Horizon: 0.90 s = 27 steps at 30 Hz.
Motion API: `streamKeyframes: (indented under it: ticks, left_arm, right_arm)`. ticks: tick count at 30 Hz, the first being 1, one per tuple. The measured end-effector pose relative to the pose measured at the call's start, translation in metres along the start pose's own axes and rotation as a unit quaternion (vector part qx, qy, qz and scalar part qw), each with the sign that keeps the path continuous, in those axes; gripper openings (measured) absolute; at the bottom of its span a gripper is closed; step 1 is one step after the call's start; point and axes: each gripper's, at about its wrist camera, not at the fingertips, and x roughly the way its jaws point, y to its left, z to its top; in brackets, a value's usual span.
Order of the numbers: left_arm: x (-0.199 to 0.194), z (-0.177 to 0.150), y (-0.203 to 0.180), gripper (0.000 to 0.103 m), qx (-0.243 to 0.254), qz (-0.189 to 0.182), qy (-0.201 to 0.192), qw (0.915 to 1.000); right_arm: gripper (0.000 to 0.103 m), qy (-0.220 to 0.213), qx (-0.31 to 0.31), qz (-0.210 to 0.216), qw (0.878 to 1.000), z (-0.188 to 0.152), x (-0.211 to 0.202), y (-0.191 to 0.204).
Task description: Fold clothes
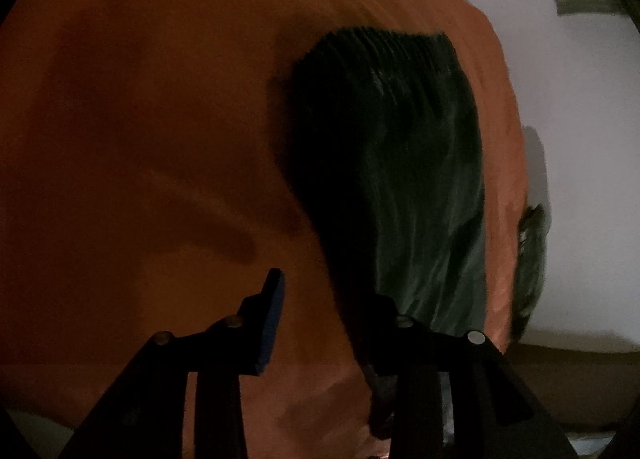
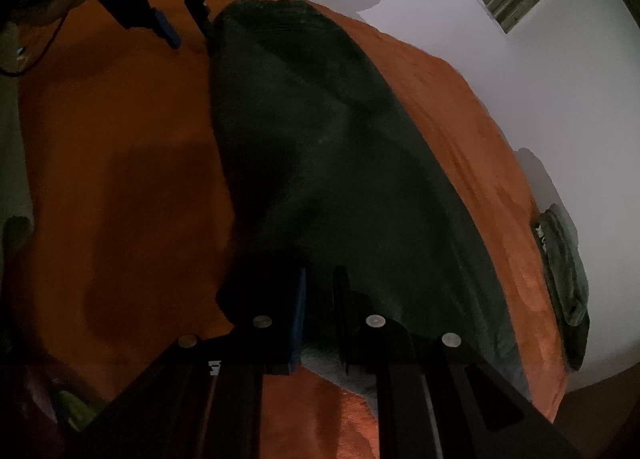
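Dark garment flat on orange blanket | right gripper pinching near hem | left gripper spread, likely empty, at far edge

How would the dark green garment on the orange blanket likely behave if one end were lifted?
The dark green garment would probably sag, since it lies flat with soft creases. It likely drags on the fuzzy orange blanket instead of sliding. The right gripper pinching one edge suggests it is light.

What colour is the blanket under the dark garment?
The blanket is orange, plain, without pattern. It shows best in the right wrist view.
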Motion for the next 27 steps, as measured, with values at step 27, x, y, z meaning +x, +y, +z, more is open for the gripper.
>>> streamKeyframes:
  ticks: [27]
  left_arm:
    - [0.024, 0.056, 0.030, 0.037, -0.029, -0.103, -0.026, 0.9939]
  right_arm:
    - [0.012, 0.038, 0.145, 0.005, 0.989, 0.004, 0.016, -0.049]
